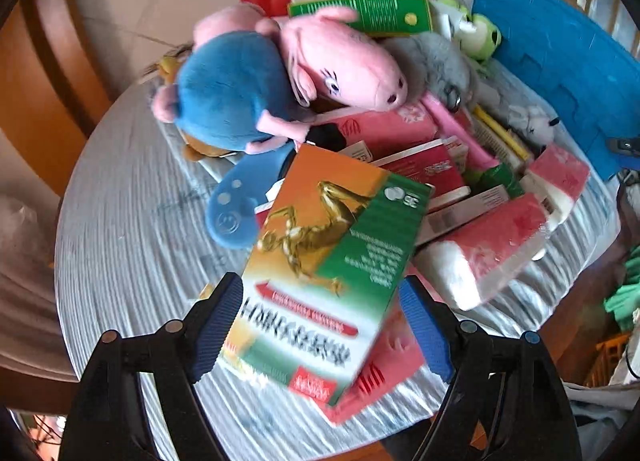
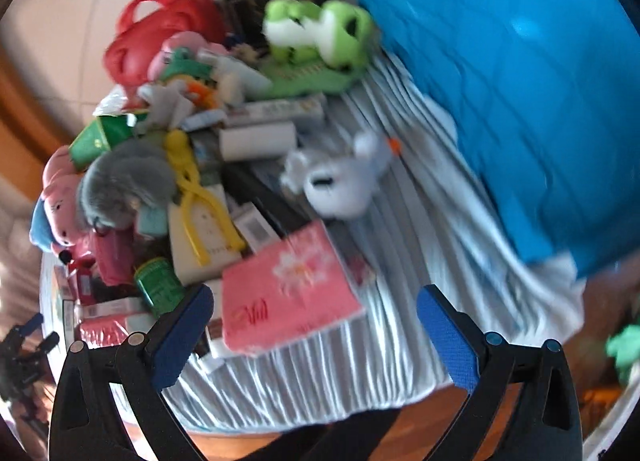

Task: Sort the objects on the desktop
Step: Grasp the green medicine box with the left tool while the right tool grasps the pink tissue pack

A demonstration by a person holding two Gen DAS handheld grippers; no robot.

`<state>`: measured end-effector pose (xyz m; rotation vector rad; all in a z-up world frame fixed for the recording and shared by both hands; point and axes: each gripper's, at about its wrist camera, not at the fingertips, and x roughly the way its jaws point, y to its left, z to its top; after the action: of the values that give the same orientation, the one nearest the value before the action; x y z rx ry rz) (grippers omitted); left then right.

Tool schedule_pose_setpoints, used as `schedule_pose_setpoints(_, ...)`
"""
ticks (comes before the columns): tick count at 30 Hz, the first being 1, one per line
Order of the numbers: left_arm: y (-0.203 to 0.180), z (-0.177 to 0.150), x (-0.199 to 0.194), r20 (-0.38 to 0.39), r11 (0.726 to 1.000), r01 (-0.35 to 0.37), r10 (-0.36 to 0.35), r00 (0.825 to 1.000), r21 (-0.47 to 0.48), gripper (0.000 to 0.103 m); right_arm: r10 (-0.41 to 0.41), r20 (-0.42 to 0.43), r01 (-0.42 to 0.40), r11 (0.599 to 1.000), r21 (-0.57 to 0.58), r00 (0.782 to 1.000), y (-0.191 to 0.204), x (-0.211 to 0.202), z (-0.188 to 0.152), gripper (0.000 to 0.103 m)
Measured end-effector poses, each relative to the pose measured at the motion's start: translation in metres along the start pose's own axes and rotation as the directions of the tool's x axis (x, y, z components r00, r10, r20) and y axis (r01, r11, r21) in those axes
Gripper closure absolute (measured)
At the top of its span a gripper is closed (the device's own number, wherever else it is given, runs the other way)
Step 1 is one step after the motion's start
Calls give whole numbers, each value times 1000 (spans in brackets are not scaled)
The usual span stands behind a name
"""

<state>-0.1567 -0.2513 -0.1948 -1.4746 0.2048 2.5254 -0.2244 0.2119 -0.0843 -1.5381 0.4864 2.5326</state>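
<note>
— What's that box in front of your left hand?

— You're looking at an orange-and-green carton (image 1: 328,261) with a gold figure, a red arrow and blurred dark lettering. It lies tilted, its far end toward one o'clock, its near end over a pink pack (image 1: 384,369) on the grey striped cloth (image 1: 132,245).

— And your left gripper (image 1: 320,333)?

— Its blue pads (image 1: 216,325) stand either side of the carton's near end — the left pad right at the edge, the right one with a small gap. I can't tell whether you're gripping it.

— The right gripper (image 2: 316,337)?

— Spread wide, holding nothing. A pink tissue pack (image 2: 288,289) lies beyond it, toward eleven o'clock; a white plush (image 2: 340,181) sits at twelve, beside the blue bin (image 2: 520,81).
</note>
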Motion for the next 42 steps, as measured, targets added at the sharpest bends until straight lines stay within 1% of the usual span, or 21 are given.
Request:
schedule_pose_setpoints(1, 0, 2, 6, -10, 1000, 16, -16, 1000, -1, 22, 1, -8, -1, 1000, 26, 1000, -4, 1, -5, 0)
schedule_pose_setpoints(2, 1, 3, 9, -22, 1000, 16, -16, 1000, -1, 22, 2, -14, -1, 999, 44, 1000, -6, 0, -8, 0)
schedule_pose_setpoints(4, 2, 4, 22, -38, 1000, -17, 18, 999, 15, 17, 10, -21, -9, 998, 68, 1000, -7, -1, -16, 0)
schedule_pose_setpoints(6, 2, 4, 31, -42, 997, -69, 71, 997, 34, 15, 25, -25, -24, 998, 66, 999, -3, 0, -20, 0)
schedule_pose_setpoints(8, 8, 3, 34, -39, 998, -66, 66, 997, 6, 15, 43, -35, -41, 996, 76, 998, 0, 5, -24, 0)
schedule_pose_setpoints(10, 19, 1, 35, -47, 995, -66, 63, 997, -69, 28, 64, -55, -56, 990, 126, 996, -2, 16, -25, 0)
schedule_pose_setpoints(12, 31, -3, 29, -46, 988, -83, 78, 996, -133, 48, 74, -78, -58, 981, 186, 994, -7, 26, -25, 0)
schedule_pose_setpoints(13, 37, -5, 25, -42, 982, -83, 77, 996, -168, 52, 83, -85, -63, 975, 215, 993, -9, 32, -25, 0)
schedule_pose_setpoints(15, 46, -8, 17, -30, 971, -96, 91, 995, -217, 68, 98, -92, -72, 965, 253, 991, -11, 39, -22, 0)
schedule_pose_setpoints(17, 49, -9, 10, -25, 964, -119, 116, 993, -238, 73, 112, -97, -80, 954, 288, 989, -11, 45, -19, 0)
schedule_pose_setpoints(19, 53, -12, 5, -26, 958, -121, 118, 993, -260, 75, 139, -99, -101, 943, 316, 985, -7, 53, -16, 1)
schedule_pose_setpoints(20, 53, -13, 3, -23, 955, -125, 123, 992, -268, 75, 145, -100, -104, 938, 331, 984, -7, 56, -15, 2)
schedule_pose_setpoints(22, 53, -15, -1, -21, 952, -140, 139, 990, -274, 76, 164, -105, -116, 923, 367, 981, -6, 64, -15, 11)
schedule_pose_setpoints(26, 55, -19, -9, -7, 947, -136, 141, 990, -291, 79, 165, -123, -102, 908, 406, 979, -10, 80, -19, 13)
schedule_pose_setpoints(29, 61, -21, -12, -8, 940, -137, 142, 990, -311, 80, 164, -130, -99, 910, 402, 978, -14, 95, -20, 14)
schedule_pose_setpoints(30, 62, -19, -11, -9, 939, -137, 141, 990, -316, 80, 171, -129, -106, 910, 400, 977, -14, 99, -20, 30)
schedule_pose_setpoints(33, 66, -17, -17, 1, 935, -139, 148, 989, -326, 84, 155, -100, -110, 927, 359, 983, -8, 91, -15, 41)
schedule_pose_setpoints(34, 67, -14, -22, 5, 933, -141, 151, 989, -331, 84, 140, -78, -108, 939, 326, 987, -3, 83, -12, 45)
schedule_pose_setpoints(36, 69, -13, -29, 17, 929, -140, 155, 988, -344, 84, 122, -38, -107, 955, 278, 992, 3, 70, -7, 50)
schedule_pose_setpoints(39, 72, -6, -33, 44, 923, -141, 168, 985, -357, 84, 132, 9, -130, 964, 231, 991, 10, 55, 4, 51)
schedule_pose_setpoints(42, 74, -3, -42, 71, 919, -148, 186, 980, -365, 84, 112, 52, -120, 977, 176, 992, 19, 41, 14, 52)
